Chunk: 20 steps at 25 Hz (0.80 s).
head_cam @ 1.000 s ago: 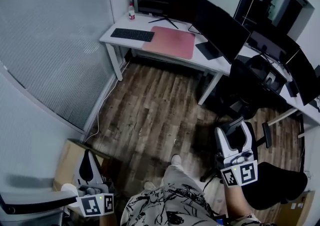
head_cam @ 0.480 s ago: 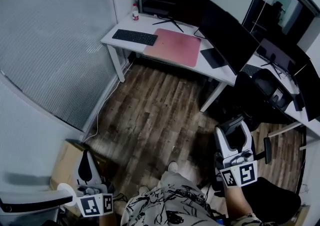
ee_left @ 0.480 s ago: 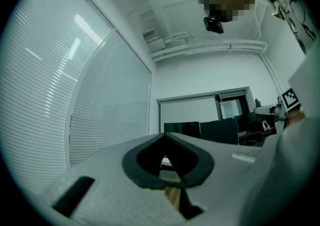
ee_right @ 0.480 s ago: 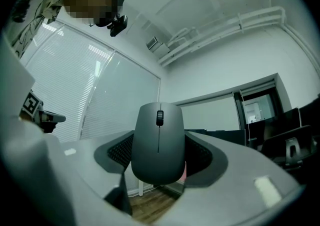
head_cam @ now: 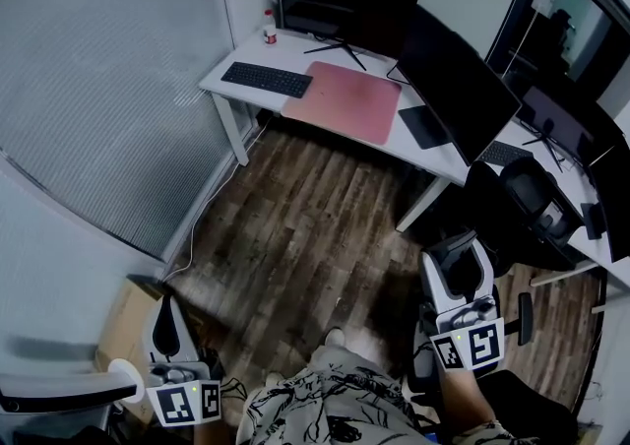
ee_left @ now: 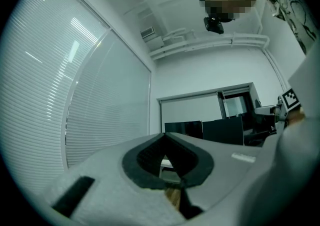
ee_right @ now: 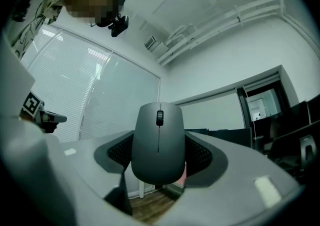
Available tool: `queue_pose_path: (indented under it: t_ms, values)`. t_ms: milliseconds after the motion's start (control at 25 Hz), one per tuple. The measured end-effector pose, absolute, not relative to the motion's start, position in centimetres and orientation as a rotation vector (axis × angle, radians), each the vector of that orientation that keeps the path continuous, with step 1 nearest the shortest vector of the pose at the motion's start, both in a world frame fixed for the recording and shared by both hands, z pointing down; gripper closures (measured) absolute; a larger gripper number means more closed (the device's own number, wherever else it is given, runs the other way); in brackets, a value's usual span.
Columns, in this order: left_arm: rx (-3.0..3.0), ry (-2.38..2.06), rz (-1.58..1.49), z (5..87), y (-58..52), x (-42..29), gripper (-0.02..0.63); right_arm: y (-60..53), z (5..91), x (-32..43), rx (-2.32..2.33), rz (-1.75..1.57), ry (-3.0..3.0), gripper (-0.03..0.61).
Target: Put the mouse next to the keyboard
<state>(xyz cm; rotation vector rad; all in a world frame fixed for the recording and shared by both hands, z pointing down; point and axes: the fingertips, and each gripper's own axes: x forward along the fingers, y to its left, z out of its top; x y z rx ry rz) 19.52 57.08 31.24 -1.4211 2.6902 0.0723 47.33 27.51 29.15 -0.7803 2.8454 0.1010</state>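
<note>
My right gripper (ee_right: 160, 150) is shut on a dark grey mouse (ee_right: 159, 140), its scroll wheel facing the camera and its sides against both pads. In the head view this gripper (head_cam: 455, 254) hangs over the wood floor at lower right. The black keyboard (head_cam: 266, 80) lies at the left end of a white desk (head_cam: 295, 51) far ahead, beside a pink mat (head_cam: 342, 99). My left gripper (head_cam: 167, 320) is at the lower left. Its jaws meet at the tips with nothing between them in the left gripper view (ee_left: 165, 157).
Dark monitors (head_cam: 340, 5) (head_cam: 458, 69) stand along the desk, with a small bottle (head_cam: 269, 30) at its back left corner. A black office chair (head_cam: 522, 207) is to the right. A blind-covered glass wall (head_cam: 98, 89) runs along the left, with a cardboard box (head_cam: 128, 320) beside my left gripper.
The desk and keyboard have drawn nearer and lower in the head view. Both grippers have been carried forward over the floor. The mouse stays in the right gripper.
</note>
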Motion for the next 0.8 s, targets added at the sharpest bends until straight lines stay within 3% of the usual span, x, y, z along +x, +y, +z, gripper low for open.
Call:
queue_pose_path:
  t_ms: [800]
  values:
    - [-1.39, 2.714, 0.049, 31.7, 48.7, 20.6, 0.609, 18.8, 30.9, 46.3, -0.711, 0.041, 2.881, 0.276]
